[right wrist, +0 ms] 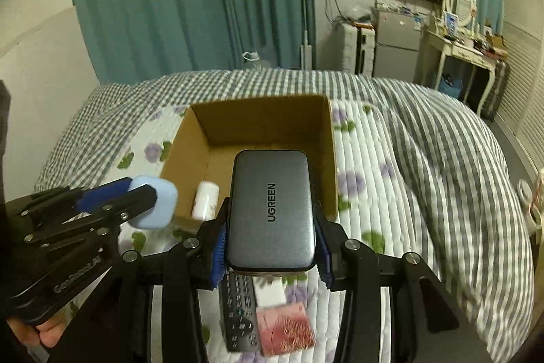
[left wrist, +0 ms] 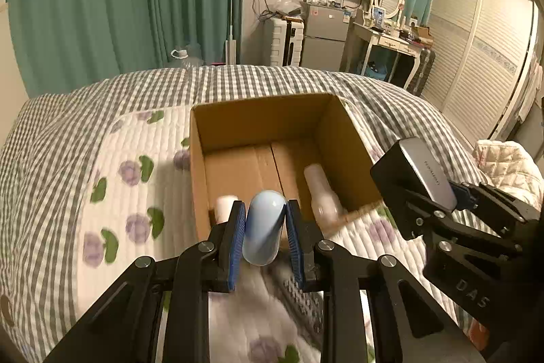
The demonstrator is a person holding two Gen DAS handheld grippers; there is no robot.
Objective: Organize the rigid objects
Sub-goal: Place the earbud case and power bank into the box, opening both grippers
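My left gripper point(left wrist: 265, 227) is shut on a light blue rounded case point(left wrist: 263, 228), held just in front of the near wall of an open cardboard box point(left wrist: 265, 114); the case also shows in the right wrist view point(right wrist: 154, 203). My right gripper point(right wrist: 270, 247) is shut on a grey UGREEN power bank point(right wrist: 270, 210), held above the box's point(right wrist: 258, 114) near right side; the power bank shows in the left wrist view point(left wrist: 426, 172). Inside the box lie a clear bottle point(left wrist: 321, 193) and a white cylinder point(right wrist: 205, 199).
The box sits on a floral quilt point(left wrist: 129, 193) over a grey checked bedcover point(left wrist: 51, 142). A dark remote control point(right wrist: 238, 312) and a pink packet point(right wrist: 285, 329) lie on the quilt below my right gripper. A dresser, fridge and wardrobe stand beyond the bed.
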